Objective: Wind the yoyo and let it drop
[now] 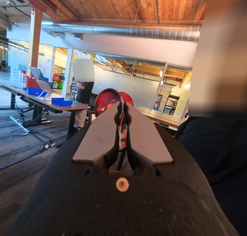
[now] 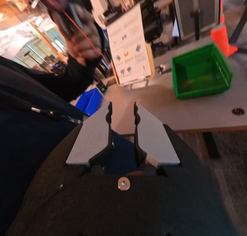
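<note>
Holding the red yoyo (image 1: pixel 106 102) aloft, we keep our left gripper (image 1: pixel 121 104) clenched on the rim of one of its halves, with the thin red string (image 1: pixel 121 119) trailing back between the closed fingers, high above the floor and level with the long desk (image 1: pixel 56 104) and its blue bin (image 1: pixel 61 102) off to the left. A bystander (image 1: pixel 82 94) stands behind that desk, well apart from us. Moving right, the other camera catches the yoyo only as a blurred dark-red shape at the upper left corner, the string (image 2: pixel 82 34) slanting down from it across our left hand (image 2: pixel 85 45). Our right gripper (image 2: pixel 123 104) hangs released over the table (image 2: pixel 180 114), its fingers (image 2: pixel 145 120) parted on nothing, with a printed sheet on a stand (image 2: pixel 128 45), a green bin (image 2: pixel 200 70) and an orange cone (image 2: pixel 221 29) beyond. We judge the winding is the step in hand: to do it well, we should keep the left pinch firm on the rim so the yoyo cannot twist, bring the free right jaws up to the slack string, take it near the groove, and lay each turn snugly into the gap between the halves before any release.
</note>
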